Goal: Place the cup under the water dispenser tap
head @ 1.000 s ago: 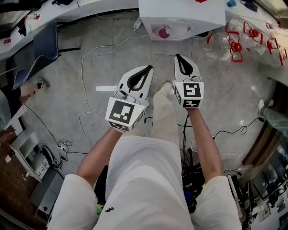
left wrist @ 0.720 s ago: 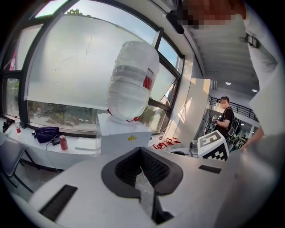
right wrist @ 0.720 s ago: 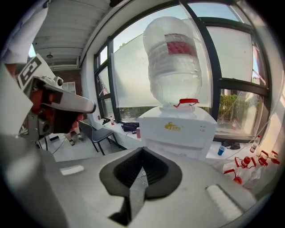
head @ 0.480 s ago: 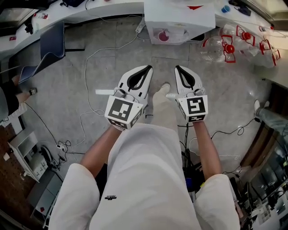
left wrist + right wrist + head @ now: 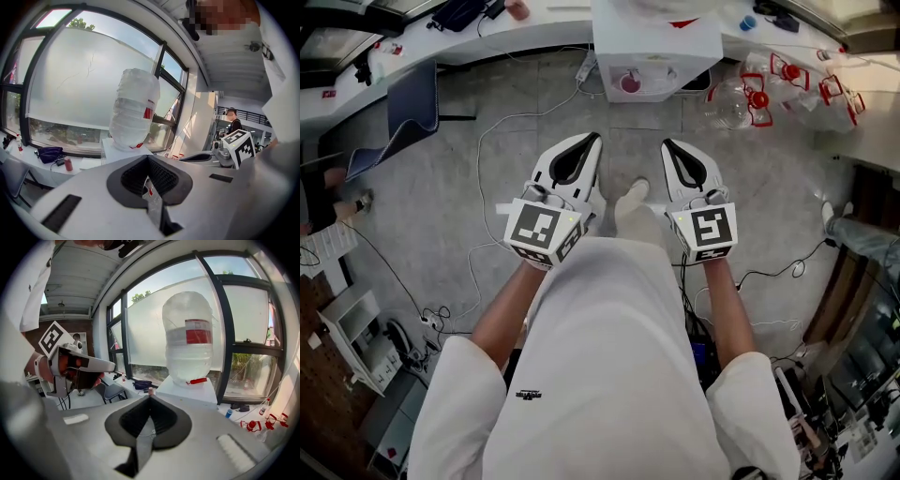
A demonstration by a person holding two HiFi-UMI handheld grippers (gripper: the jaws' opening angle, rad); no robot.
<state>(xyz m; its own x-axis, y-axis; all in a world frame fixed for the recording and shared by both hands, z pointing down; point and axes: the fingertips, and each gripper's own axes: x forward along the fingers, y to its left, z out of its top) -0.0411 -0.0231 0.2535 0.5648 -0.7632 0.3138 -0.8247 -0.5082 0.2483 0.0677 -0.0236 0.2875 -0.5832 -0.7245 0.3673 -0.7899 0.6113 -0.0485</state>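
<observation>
No readable text anywhere, red label (image 5: 198, 337) on the water dispenser bottle (image 5: 192, 310) blurred, small shirt print (image 5: 525, 396) illegible

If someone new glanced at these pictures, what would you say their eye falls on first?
First, the two white grippers, the left gripper and the right gripper, each with a black-and-white marker cube, held side by side with jaws shut in the middle of the head view. Ahead of them stands a white water dispenser topped by a big water bottle. Clear jugs with red handles lie on the floor to its right in that view.
</observation>
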